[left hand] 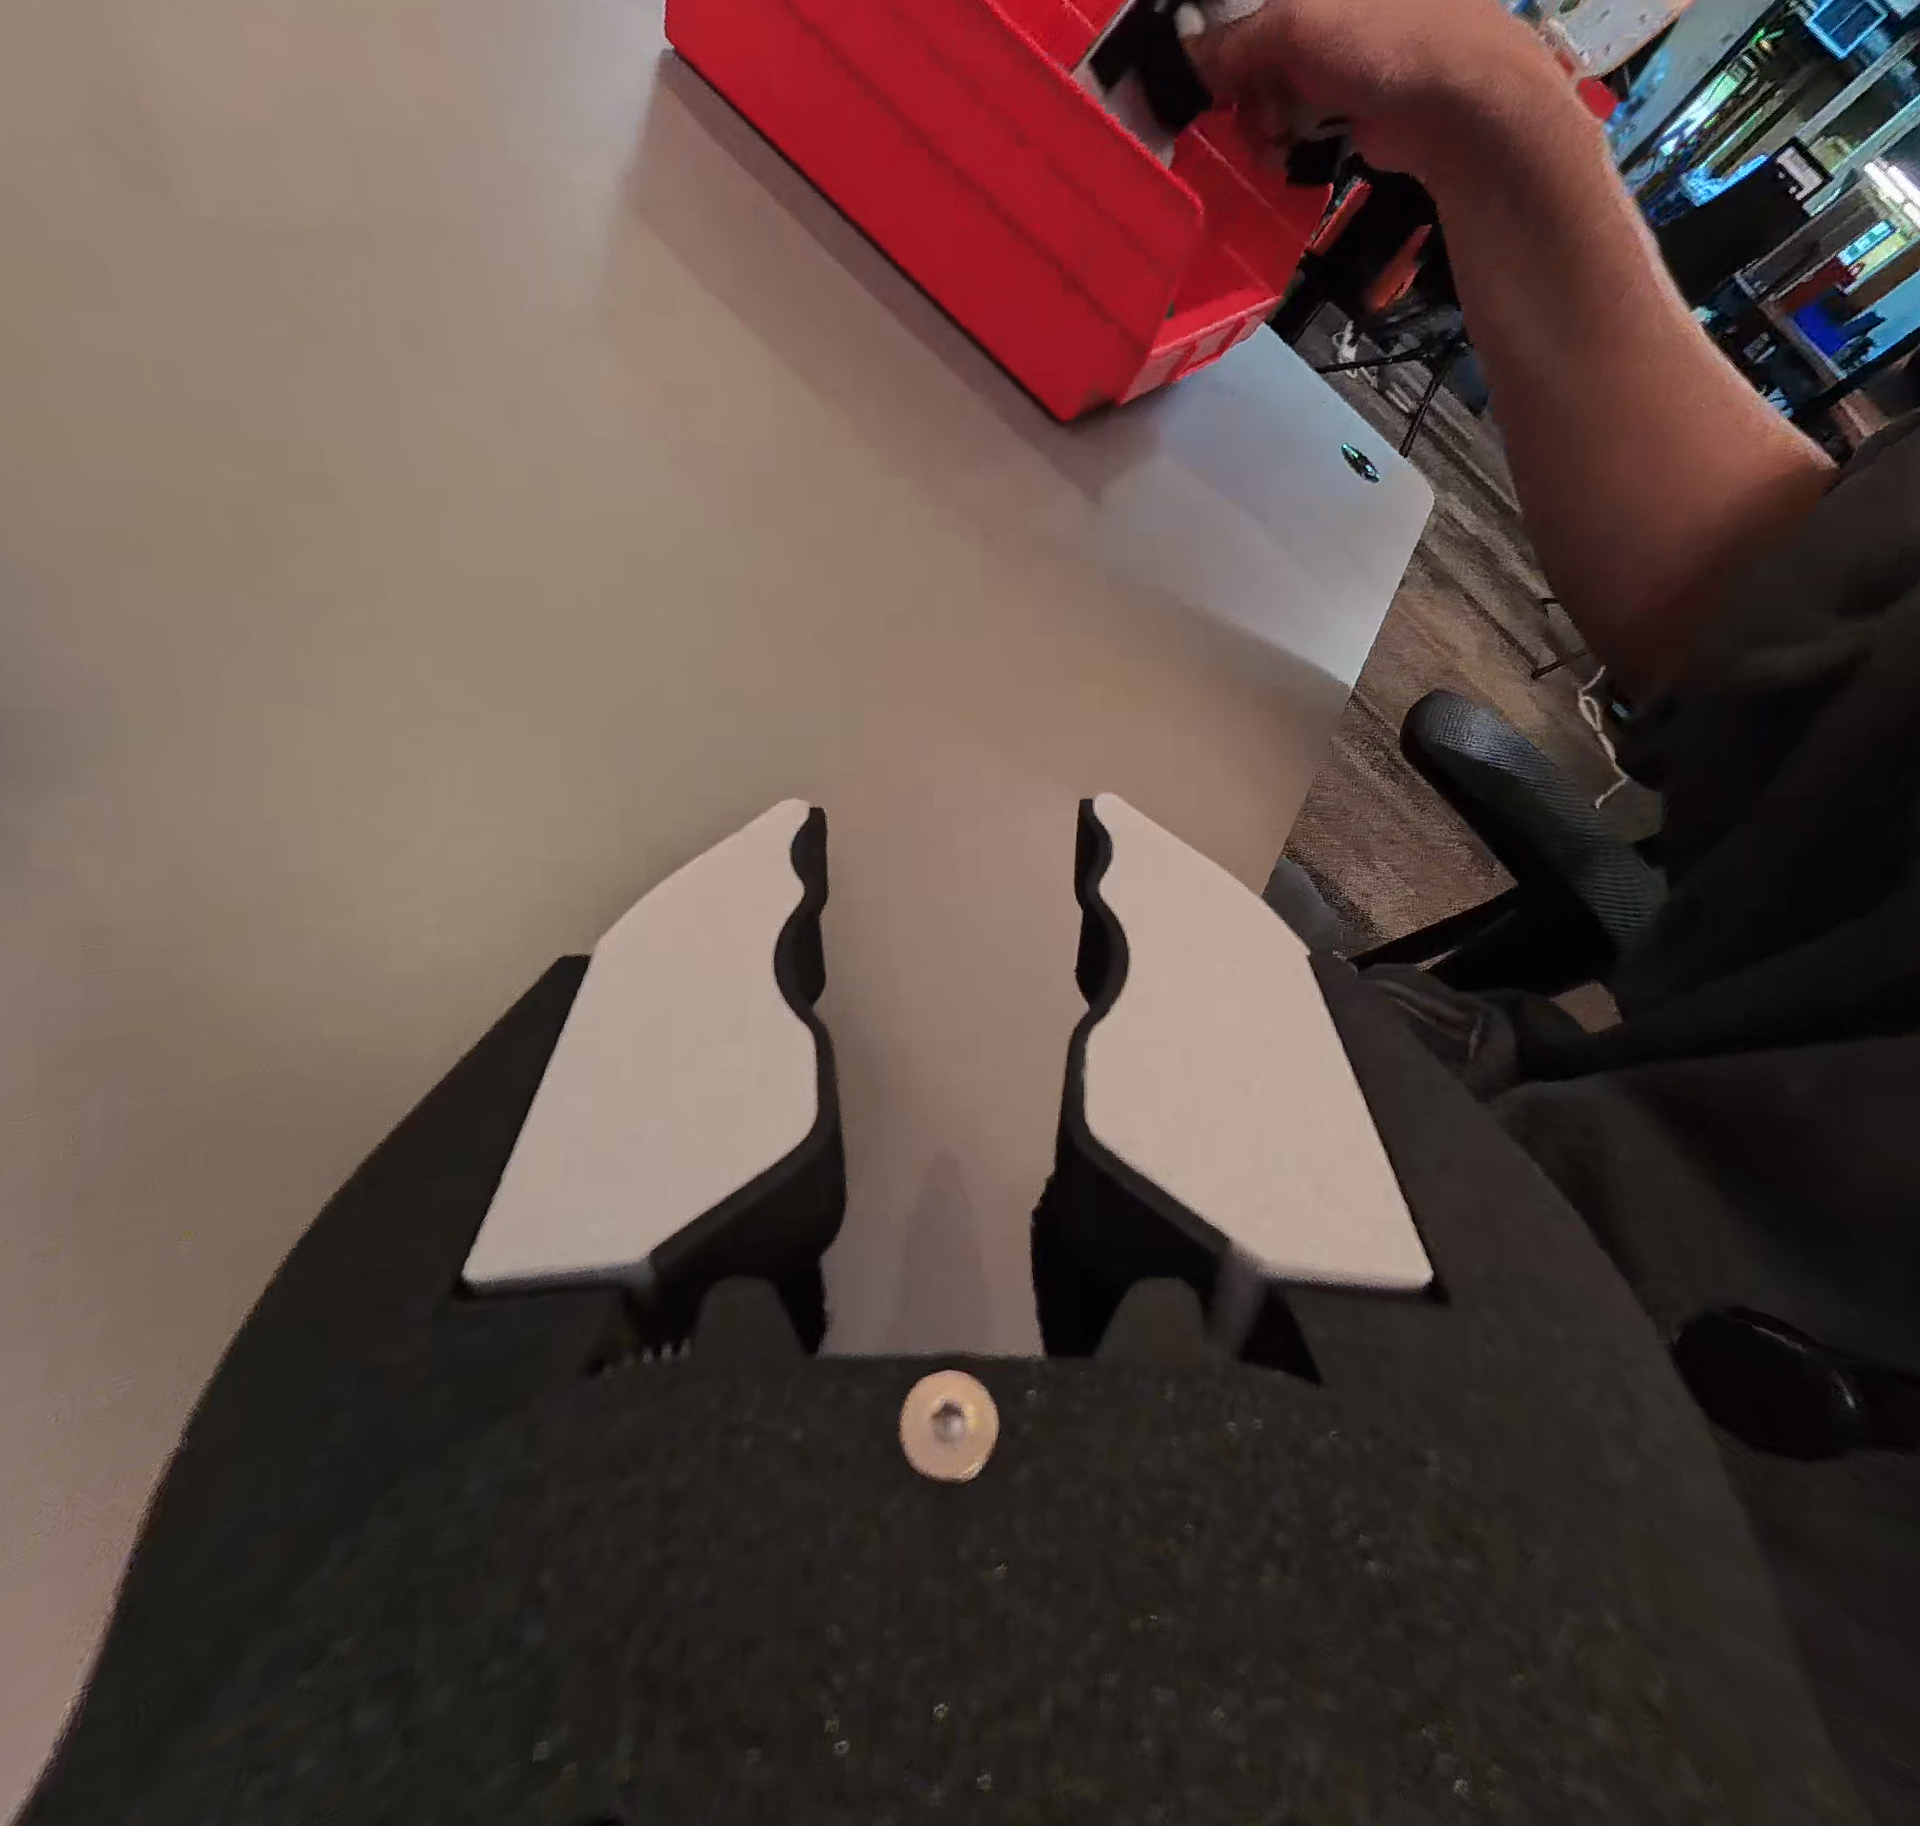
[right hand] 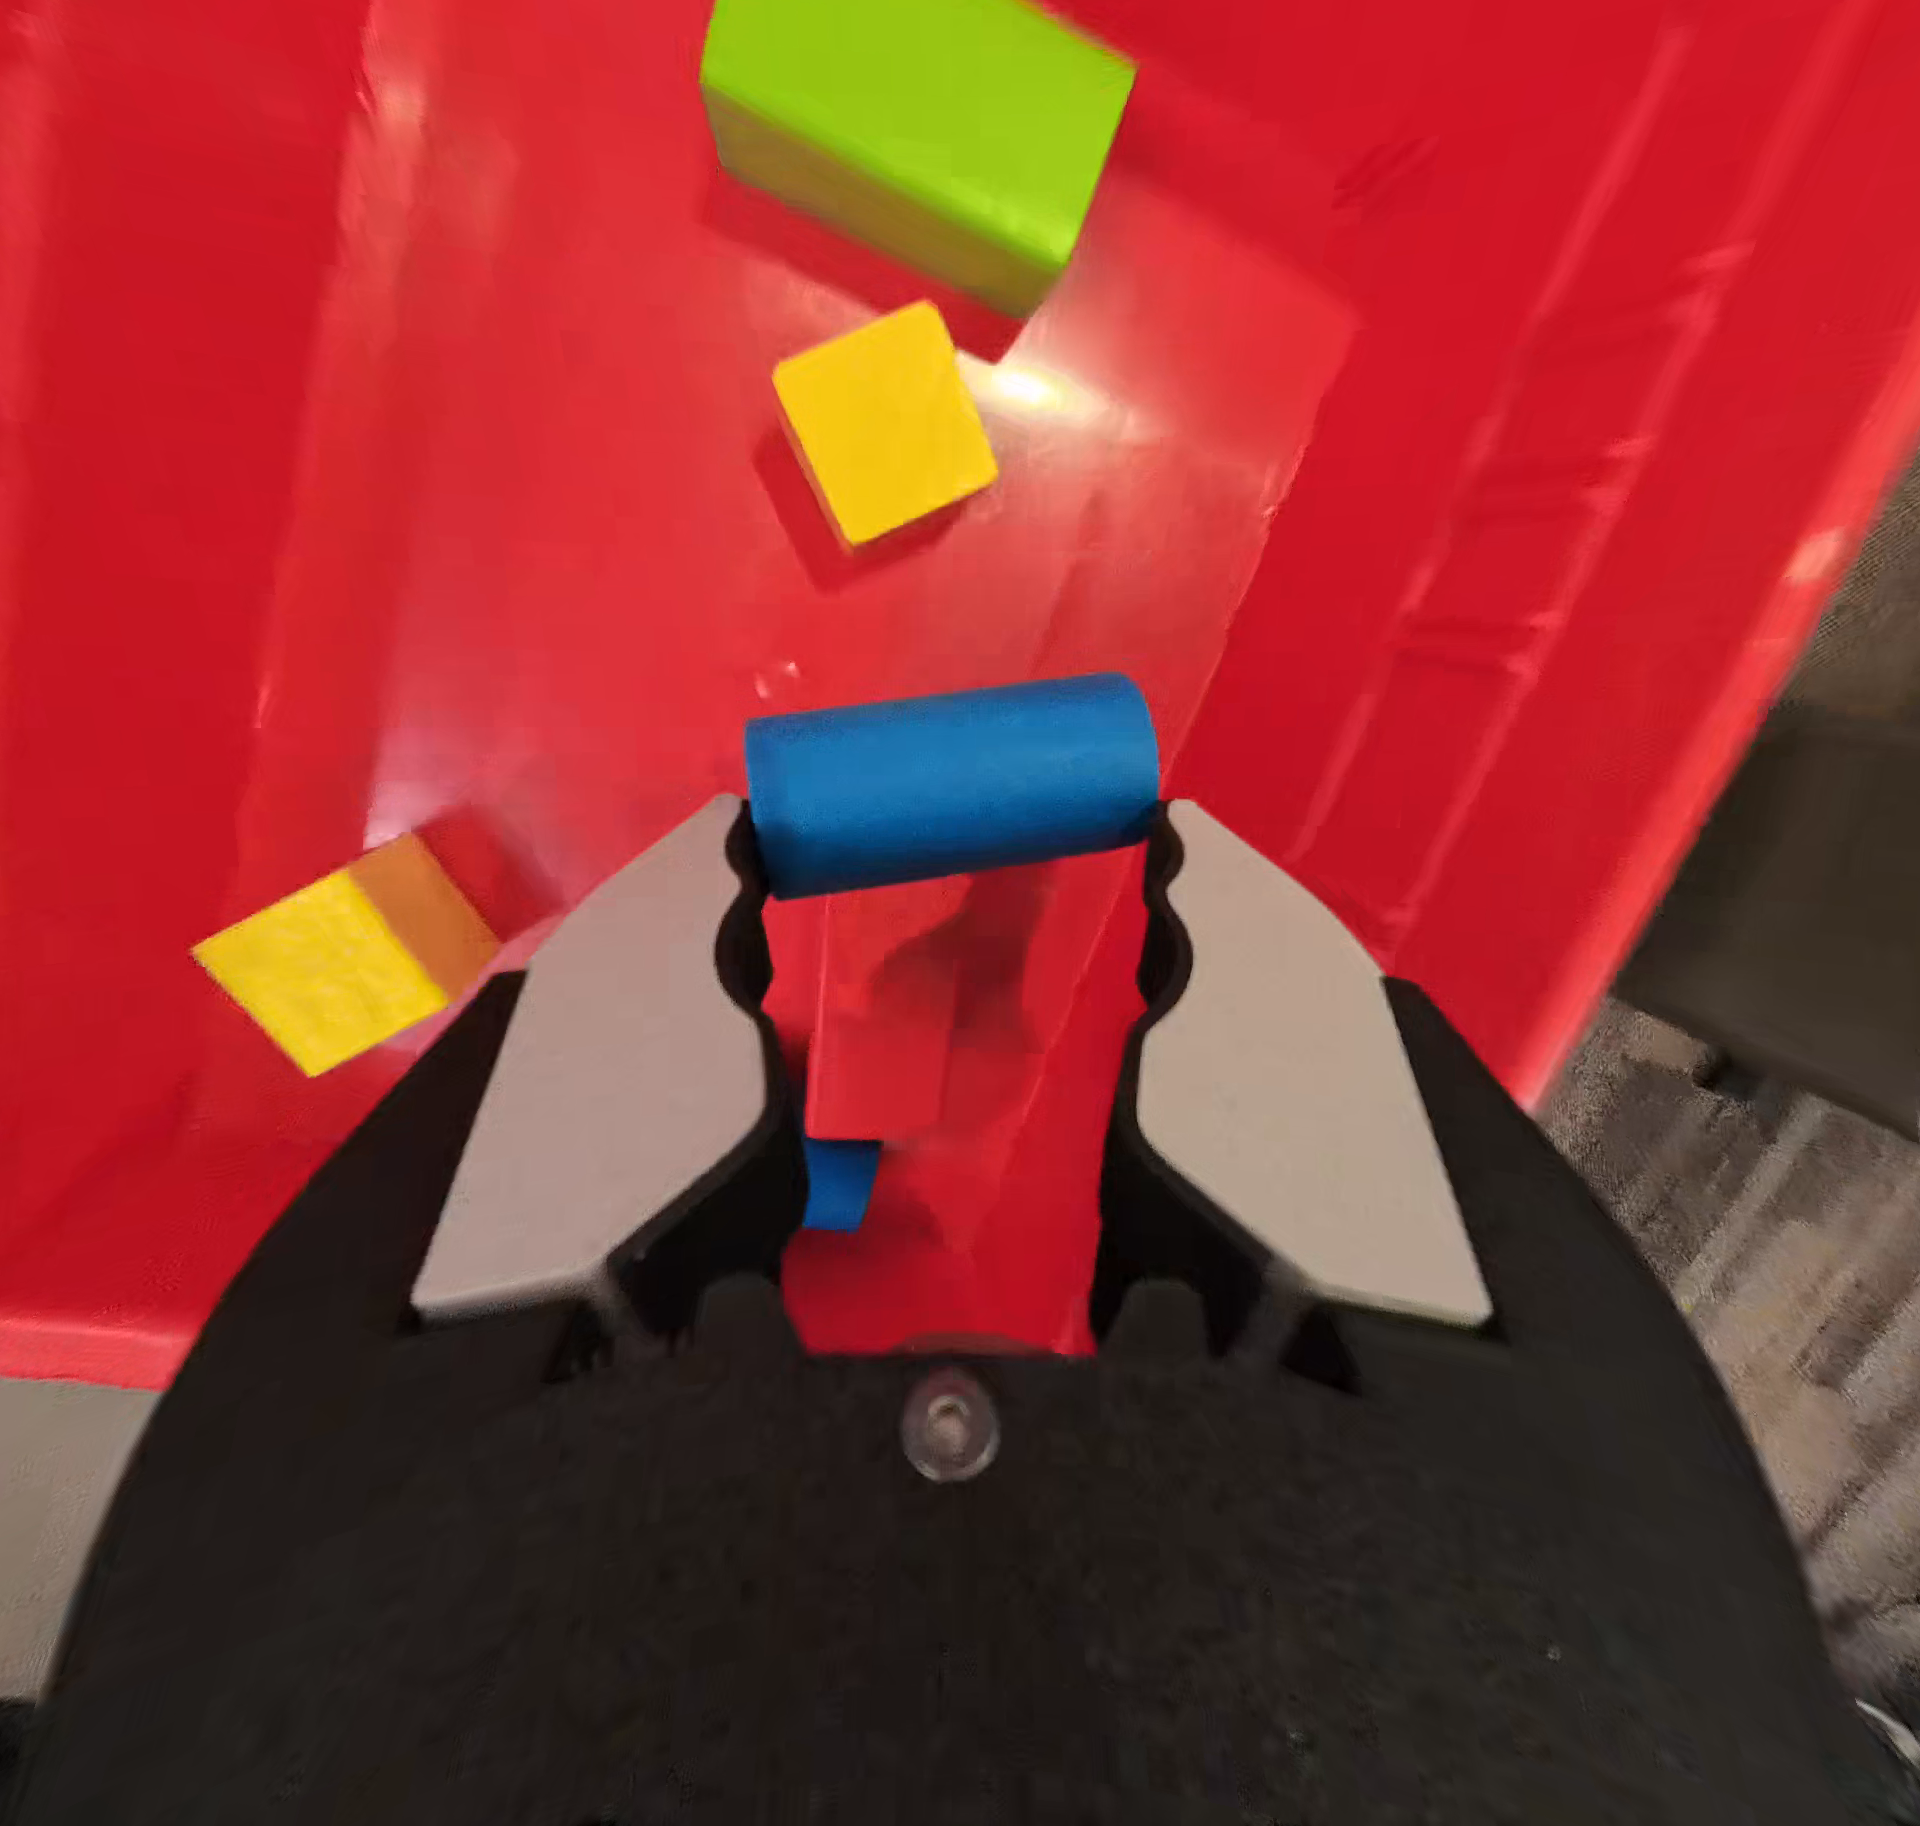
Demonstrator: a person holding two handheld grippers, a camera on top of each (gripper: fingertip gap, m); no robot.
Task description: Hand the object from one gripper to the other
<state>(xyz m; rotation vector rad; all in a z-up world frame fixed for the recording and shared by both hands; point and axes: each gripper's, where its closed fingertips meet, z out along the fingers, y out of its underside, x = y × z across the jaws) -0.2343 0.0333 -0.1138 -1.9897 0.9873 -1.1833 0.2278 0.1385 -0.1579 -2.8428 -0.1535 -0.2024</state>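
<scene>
In the right wrist view my right gripper (right hand: 951,831) is shut on a blue cylinder (right hand: 951,784), held crosswise by its ends between the fingertips, above the inside of a red bin (right hand: 312,426). In the left wrist view my left gripper (left hand: 951,820) is open and empty, low over the pale table (left hand: 416,529). The red bin (left hand: 935,166) stands far ahead of it. There the right gripper (left hand: 1153,62), held by a hand (left hand: 1351,41), reaches into the bin, and the cylinder is hidden.
In the bin lie a green block (right hand: 914,93), two yellow cubes (right hand: 883,420) (right hand: 322,955), a red block (right hand: 883,1038) and another blue piece (right hand: 840,1184). The table's edge (left hand: 1351,633) runs on the right, with a black chair armrest (left hand: 1538,820) beyond it.
</scene>
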